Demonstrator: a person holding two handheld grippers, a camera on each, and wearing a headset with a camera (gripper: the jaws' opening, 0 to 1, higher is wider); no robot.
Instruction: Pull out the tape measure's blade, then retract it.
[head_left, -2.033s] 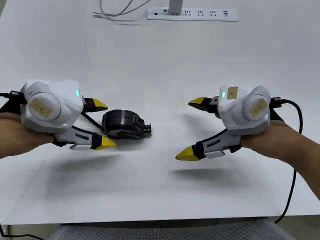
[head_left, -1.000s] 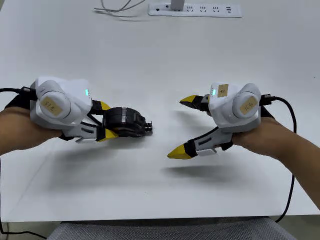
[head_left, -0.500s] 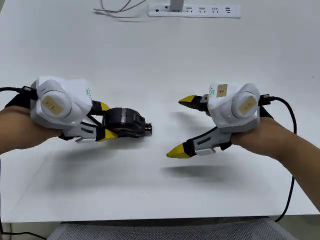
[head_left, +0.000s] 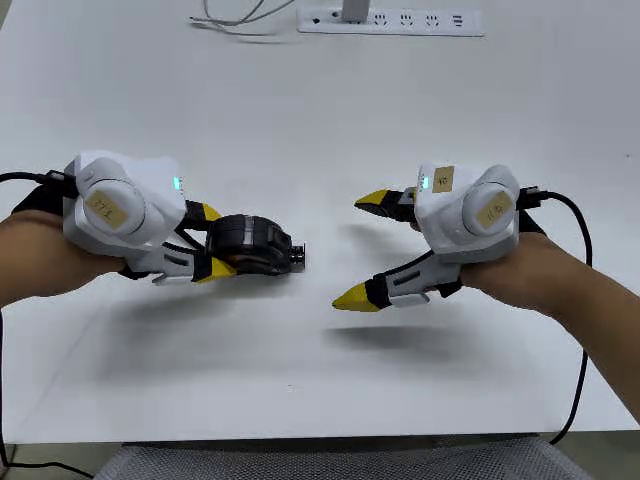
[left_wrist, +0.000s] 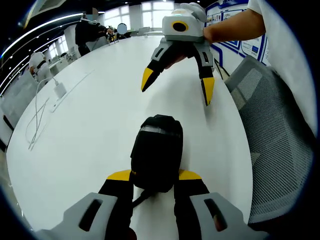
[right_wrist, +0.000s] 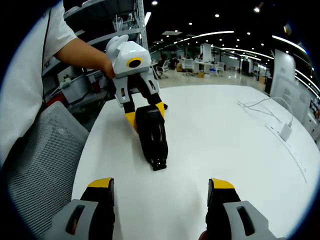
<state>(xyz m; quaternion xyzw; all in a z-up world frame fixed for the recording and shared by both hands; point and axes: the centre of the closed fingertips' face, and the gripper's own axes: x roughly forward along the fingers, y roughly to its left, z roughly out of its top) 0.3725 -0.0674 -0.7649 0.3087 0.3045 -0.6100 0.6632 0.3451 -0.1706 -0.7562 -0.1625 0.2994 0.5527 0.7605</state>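
Here left tongs (head_left: 216, 240) clamp the tape measure (head_left: 252, 246), apart from splayed right tongs (head_left: 361, 248).

A large open-plan office. Ceiling lights (right_wrist: 216, 34) and rows of desks (right_wrist: 200, 65) show across the top of the right gripper view.

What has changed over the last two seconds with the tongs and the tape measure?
The left tongs closed in from an open straddle and now grip the tape measure from both sides. The right tongs drifted slightly toward the tape measure's front end and are open as before. The tape measure stayed put on the table, not pulled out.
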